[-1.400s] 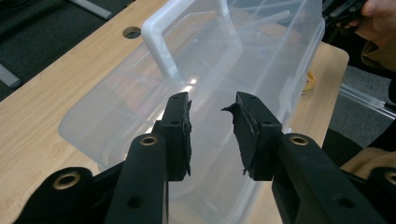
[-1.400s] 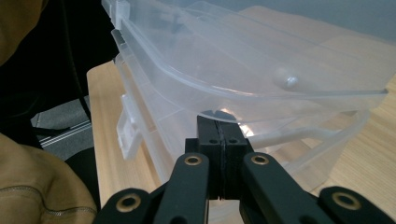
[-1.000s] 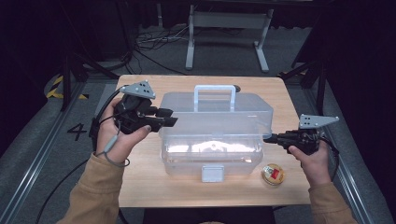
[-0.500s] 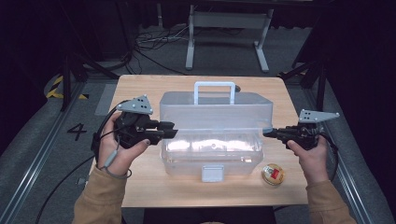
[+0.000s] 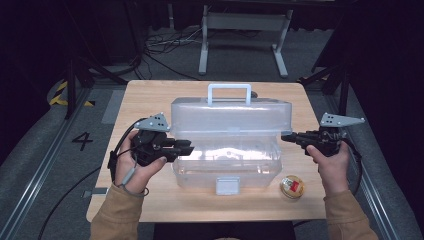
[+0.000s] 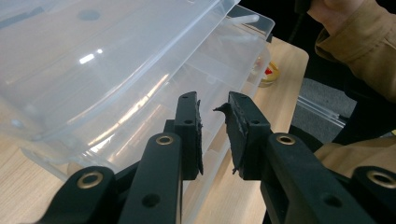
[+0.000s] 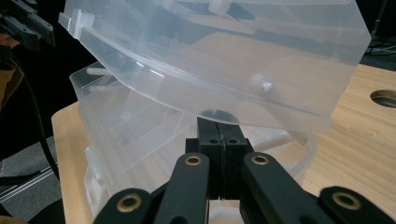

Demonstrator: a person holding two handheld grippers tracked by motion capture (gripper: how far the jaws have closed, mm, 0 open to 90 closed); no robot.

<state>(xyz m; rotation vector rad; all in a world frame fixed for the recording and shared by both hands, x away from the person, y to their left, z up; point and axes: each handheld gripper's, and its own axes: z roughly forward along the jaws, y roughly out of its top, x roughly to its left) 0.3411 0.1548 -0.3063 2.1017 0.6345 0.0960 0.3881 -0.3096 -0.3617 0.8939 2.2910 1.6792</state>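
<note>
the left claw point(image 5: 186, 148) sits at the left end of the clear plastic box point(image 5: 227, 165), its jaws a small way apart with nothing between them; they have just been closing. in the left gripper view the two black pads point(image 6: 189, 133) stand with a narrow gap, pointing along the box's side, and no pad presses on the plastic. the person's left hand point(image 5: 135, 160) wraps the gripper body from below, with the grey three-cornered plate on top.

the right claw point(image 5: 286, 137) is at the right end of the box with its jaws pressed together. in the right gripper view they meet flat against each other, and their tips lie under the edge of the tilted lid point(image 7: 224, 56); whether they touch it i cannot tell. the right hand point(image 5: 330, 162) holds that gripper from below.

the box stands in the middle of the wooden counter point(image 5: 150, 100), its lid point(image 5: 230, 117) raised at the front and hanging tilted over the base, the white handle point(image 5: 229, 92) at the far side. a white latch point(image 5: 227, 185) shows on the near wall of the base. a small round yellow thing with a red mark point(image 5: 292, 187) lies on the counter just beside the box's near right corner. a round hole point(image 7: 384, 98) is cut in the counter in the right gripper view.
</note>
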